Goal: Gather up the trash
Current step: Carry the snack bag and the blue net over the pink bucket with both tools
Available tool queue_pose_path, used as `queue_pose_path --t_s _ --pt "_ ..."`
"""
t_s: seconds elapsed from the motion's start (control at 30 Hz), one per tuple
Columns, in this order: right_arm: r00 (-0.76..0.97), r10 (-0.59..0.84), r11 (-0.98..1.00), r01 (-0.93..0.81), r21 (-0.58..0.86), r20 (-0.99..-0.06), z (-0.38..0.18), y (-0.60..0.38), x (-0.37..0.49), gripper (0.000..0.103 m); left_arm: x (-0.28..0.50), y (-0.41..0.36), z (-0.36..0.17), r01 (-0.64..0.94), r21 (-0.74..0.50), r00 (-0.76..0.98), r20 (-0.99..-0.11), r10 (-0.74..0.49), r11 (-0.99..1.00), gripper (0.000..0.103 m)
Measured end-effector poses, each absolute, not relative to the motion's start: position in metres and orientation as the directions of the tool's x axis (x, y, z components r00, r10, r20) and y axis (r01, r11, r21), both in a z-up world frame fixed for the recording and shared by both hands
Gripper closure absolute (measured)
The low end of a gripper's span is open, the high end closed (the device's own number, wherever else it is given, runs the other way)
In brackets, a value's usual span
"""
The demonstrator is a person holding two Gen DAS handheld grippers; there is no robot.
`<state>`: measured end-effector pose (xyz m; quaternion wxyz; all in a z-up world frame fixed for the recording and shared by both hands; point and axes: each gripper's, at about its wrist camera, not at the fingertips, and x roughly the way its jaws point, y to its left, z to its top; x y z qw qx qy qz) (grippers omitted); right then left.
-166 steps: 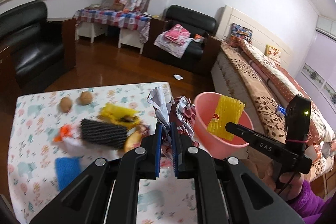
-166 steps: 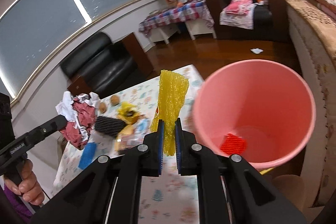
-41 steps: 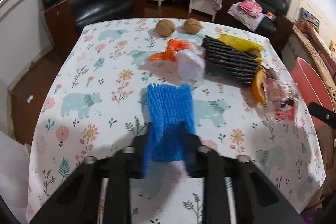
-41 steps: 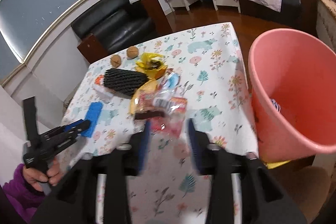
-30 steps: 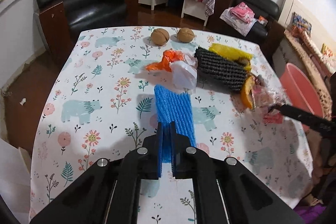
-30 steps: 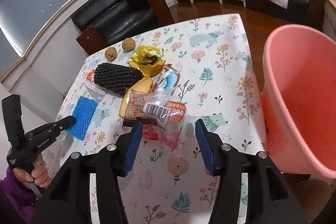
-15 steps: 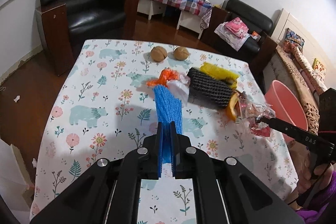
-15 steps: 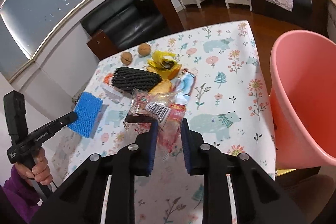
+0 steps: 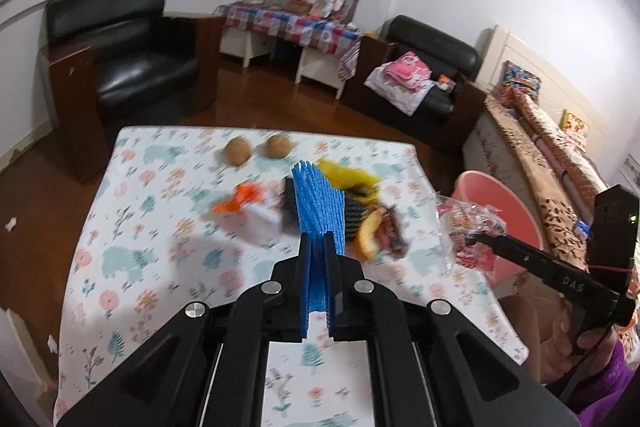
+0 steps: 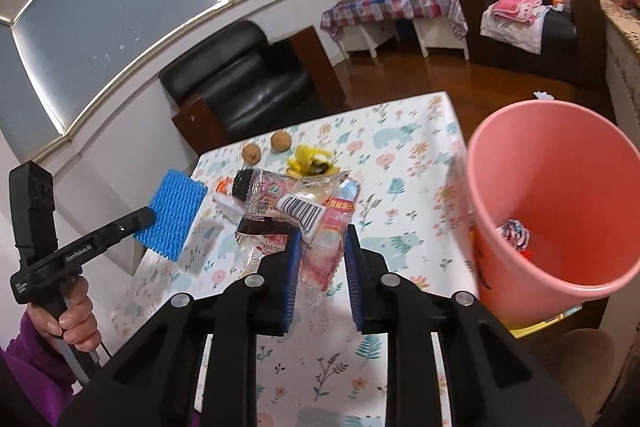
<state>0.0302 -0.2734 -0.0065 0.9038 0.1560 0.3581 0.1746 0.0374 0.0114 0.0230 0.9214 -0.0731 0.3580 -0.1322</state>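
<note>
My left gripper (image 9: 319, 247) is shut on a blue foam net (image 9: 319, 203) and holds it above the floral table (image 9: 140, 227); it also shows in the right wrist view (image 10: 176, 211). My right gripper (image 10: 320, 247) is shut on a crinkly clear plastic wrapper (image 10: 304, 215) with red print and a barcode, held up left of the pink bucket (image 10: 552, 283). The wrapper (image 9: 468, 227) and bucket (image 9: 492, 203) show at right in the left wrist view. The bucket holds a few scraps.
On the table lie a black foam net (image 9: 352, 215), a yellow wrapper (image 9: 348, 179), an orange scrap (image 9: 240, 199), a peel (image 9: 370, 239) and two walnuts (image 9: 256, 149). Black armchairs, a low checked table and a bed surround it.
Both grippers have lifted off the table with their loads. The left raised the blue net upright; the right carried the wrapper up and closer to the pink bucket.
</note>
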Motion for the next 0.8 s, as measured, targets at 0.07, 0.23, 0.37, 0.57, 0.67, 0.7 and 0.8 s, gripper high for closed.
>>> queue_pose_path --t_s 0.07,0.23,0.37,0.57,0.67,0.7,0.8 --pt "0.704 0.409 0.895 -0.183 0.407 -0.581 -0.004 -0.284 0.027 0.081 0.039 -0.002 0.031 0.223 -0.222 0.71 -0.63 -0.315 0.949 0.098" --pt "0.751 0.35 0.903 -0.112 0.414 -0.56 0.0 -0.316 0.022 0.081 0.046 -0.039 0.043 0.3 -0.196 0.702 -0.617 -0.355 0.934 0.098" --pt "0.783 0.283 0.915 -0.048 0.401 -0.554 0.0 -0.341 0.017 0.081 0.053 -0.07 0.051 0.359 -0.184 0.688 -0.61 -0.393 0.915 0.098" --pt "0.813 0.162 0.935 0.054 0.35 -0.559 0.0 -0.376 0.014 0.081 0.07 -0.111 0.059 0.417 -0.204 0.655 -0.609 -0.448 0.886 0.098" --pt "0.823 0.106 0.941 0.099 0.325 -0.558 -0.001 -0.391 0.011 0.081 0.08 -0.134 0.062 0.448 -0.23 0.627 -0.608 -0.487 0.864 0.098" --pt "0.824 0.086 0.942 0.117 0.316 -0.56 -0.001 -0.396 0.01 0.081 0.082 -0.141 0.062 0.457 -0.23 0.621 -0.609 -0.494 0.859 0.098" --pt "0.822 0.022 0.946 0.167 0.278 -0.57 -0.004 -0.408 0.009 0.081 0.088 -0.166 0.061 0.492 -0.223 0.601 -0.612 -0.514 0.841 0.098"
